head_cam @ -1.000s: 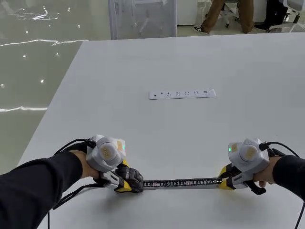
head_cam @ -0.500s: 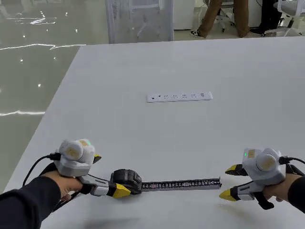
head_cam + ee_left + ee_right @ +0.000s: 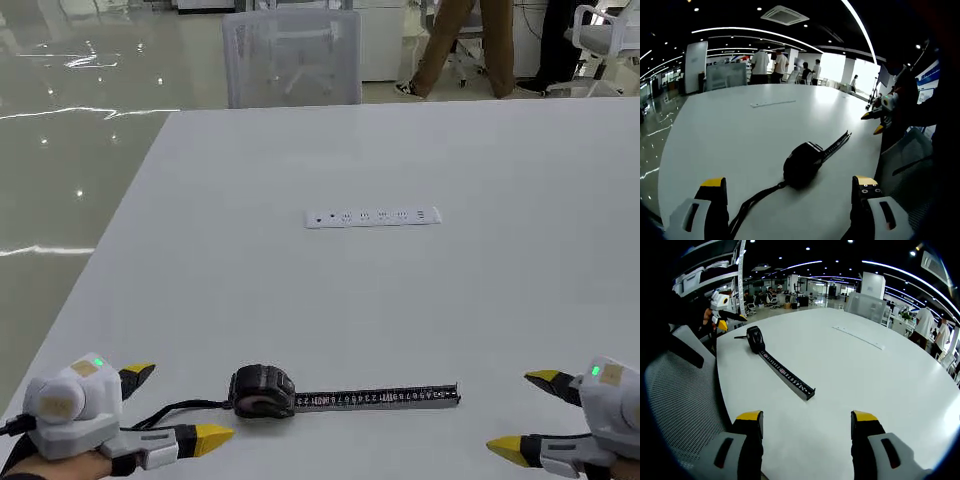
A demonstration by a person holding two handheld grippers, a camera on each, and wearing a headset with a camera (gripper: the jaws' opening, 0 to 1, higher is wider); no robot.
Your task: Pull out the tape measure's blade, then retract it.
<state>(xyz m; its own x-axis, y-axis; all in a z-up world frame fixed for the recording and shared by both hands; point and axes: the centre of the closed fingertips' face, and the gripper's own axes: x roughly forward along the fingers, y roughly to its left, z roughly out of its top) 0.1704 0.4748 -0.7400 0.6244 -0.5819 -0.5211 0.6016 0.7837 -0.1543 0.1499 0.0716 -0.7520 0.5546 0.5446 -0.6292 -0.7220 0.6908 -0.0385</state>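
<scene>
tape measure [image 3: 262, 390] sits on: white table [image 3: 400, 290], close to its near edge, toward the near left corner.
power strip [image 3: 372, 217]: flat on the middle of the table, well apart from the work.
left gripper [image 3: 175, 404]: jaws spread with nothing between them, hovering at the near left corner just beside the case.
right gripper [image 3: 523, 412]: jaws spread and empty, by the near edge, apart from the blade's tip.
case [image 3: 802, 162]: black, lying on a flat side. looks compact, fairly heavy for its size, with a grippy shell. best clamped across the two flat sides.
blade [image 3: 380, 397]: drawn out along the near edge toward the right, lying flat. thin sprung steel, probably stiff along its run but quick to kink and apt to snap back. take it at the end hook.
strap [image 3: 190, 407]: thin black loop trailing from the case toward the left gripper. limp, could snag a jaw.
stage: blade is out, neither claw holds it, retracting remains.
</scene>
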